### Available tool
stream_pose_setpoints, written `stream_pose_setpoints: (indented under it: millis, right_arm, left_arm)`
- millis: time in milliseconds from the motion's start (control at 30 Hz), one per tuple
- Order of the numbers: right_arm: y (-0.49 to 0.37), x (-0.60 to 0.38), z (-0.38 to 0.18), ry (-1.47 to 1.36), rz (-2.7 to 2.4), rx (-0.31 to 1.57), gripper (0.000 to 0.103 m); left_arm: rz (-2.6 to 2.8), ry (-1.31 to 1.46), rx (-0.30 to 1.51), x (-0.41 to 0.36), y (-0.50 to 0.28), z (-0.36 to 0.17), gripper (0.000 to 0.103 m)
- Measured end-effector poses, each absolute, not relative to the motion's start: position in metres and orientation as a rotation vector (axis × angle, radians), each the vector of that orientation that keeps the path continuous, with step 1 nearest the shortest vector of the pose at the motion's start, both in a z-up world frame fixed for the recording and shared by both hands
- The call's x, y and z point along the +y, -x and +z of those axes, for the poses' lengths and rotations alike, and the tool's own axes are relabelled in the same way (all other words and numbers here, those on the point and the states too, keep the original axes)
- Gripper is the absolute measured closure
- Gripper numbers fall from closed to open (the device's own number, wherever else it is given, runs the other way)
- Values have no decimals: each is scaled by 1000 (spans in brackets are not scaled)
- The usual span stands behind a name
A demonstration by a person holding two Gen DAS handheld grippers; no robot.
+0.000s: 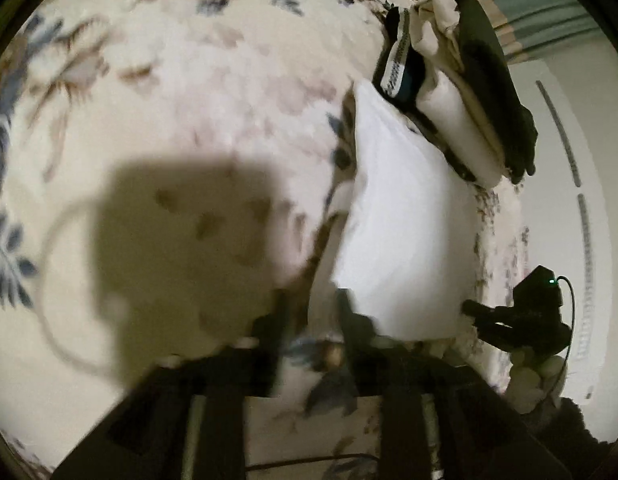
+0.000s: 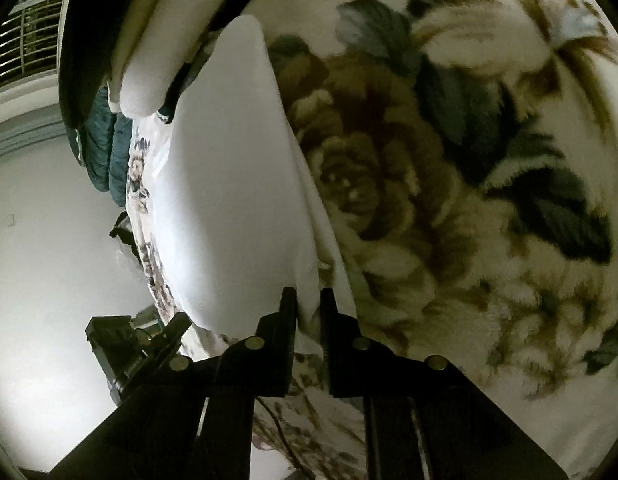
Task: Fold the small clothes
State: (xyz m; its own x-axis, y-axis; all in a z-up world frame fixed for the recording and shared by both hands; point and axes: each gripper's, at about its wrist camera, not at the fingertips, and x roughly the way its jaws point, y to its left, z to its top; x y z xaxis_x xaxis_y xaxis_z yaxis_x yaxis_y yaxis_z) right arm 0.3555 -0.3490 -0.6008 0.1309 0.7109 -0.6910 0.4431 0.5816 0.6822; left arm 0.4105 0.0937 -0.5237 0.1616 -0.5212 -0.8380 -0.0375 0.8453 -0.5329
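Both grippers are on the white cloth (image 2: 237,184), which lies on the floral bed (image 1: 181,92) close to its edge, the pale floor (image 1: 557,128) beyond. The right gripper (image 2: 309,300) is clenched on the cloth's near edge: white fabric is pinched between its two black fingers (image 2: 287,308), clear in the right wrist view. From the left wrist view the cloth (image 1: 393,216) is a flat white panel running away from the camera toward the bed's edge. The left gripper (image 1: 311,312) sits at the cloth's near corner with a strip of fabric between its fingers (image 1: 345,312); the frame is blurred, so it appears to be grasping the cloth, though that is not certain. At the far end of the cloth, a pile of clothes (image 1: 461,92) rests on the bed, dark and cream pieces stacked, touching or just overlapping the cloth's far corner. The left gripper's shadow (image 1: 177,240) falls on the bed beside the cloth. The right gripper (image 1: 521,316) shows at the bed's edge.
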Motion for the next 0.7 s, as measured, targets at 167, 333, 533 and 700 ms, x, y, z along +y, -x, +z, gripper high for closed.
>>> stream_pose_setpoints:
  millis: [167, 333, 533, 700]
  right_arm:
    - [-379, -350, -609, -1061, 293, 1473, 44]
    - [-407, -339, -634, -1103, 377, 1488, 43]
    - [-424, -323, -634, -1073, 441, 1472, 53]
    - [-423, -315, -612, -1045, 445, 1420, 91]
  left_arm:
    - [-446, 626, 1339, 80, -455, -539, 37]
    - [-565, 686, 1419, 40, -497, -581, 37]
    - [-625, 613, 1372, 13, -506, -572, 83]
    - [-615, 587, 1350, 17, -492, -545, 85]
